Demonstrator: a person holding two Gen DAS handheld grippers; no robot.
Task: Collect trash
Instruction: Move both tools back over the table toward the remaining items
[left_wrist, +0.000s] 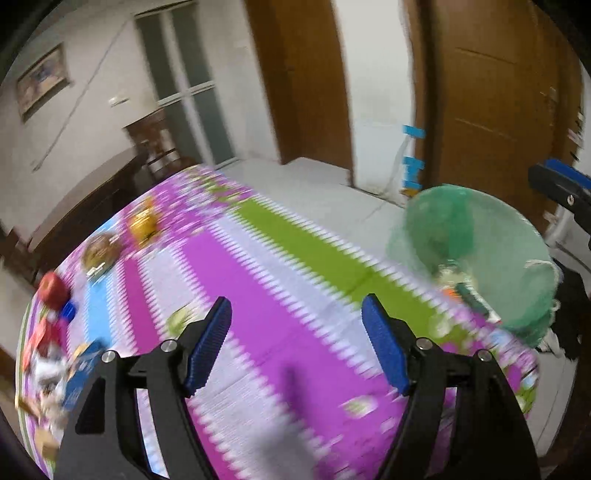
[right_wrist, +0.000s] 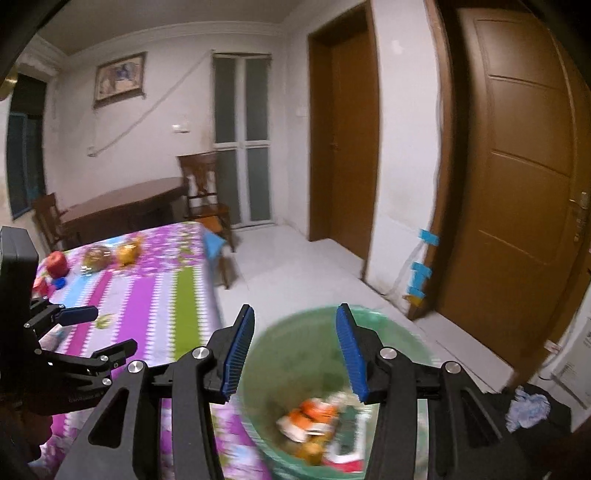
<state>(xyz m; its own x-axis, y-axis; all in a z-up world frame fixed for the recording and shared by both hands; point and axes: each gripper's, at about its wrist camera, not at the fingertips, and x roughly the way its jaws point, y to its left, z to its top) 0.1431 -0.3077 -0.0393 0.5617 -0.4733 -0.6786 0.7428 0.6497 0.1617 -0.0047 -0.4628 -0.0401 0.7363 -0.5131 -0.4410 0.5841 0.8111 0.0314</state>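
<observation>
— What's nearest?
— Both grippers, spread with nothing between their blue pads: the right gripper (right_wrist: 293, 347) over the green-lined bin (right_wrist: 413, 343), the left gripper (left_wrist: 297, 341) over the striped tablecloth (left_wrist: 266, 325).
— And the trash?
— Wrappers (right_wrist: 310, 419) lie in the bin beside the table. Further off, an apple (right_wrist: 57, 264) and more packets (left_wrist: 48, 354).

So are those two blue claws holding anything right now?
No. The left hand-held gripper and right hand-held gripper are both open, nothing between their pads.
</observation>
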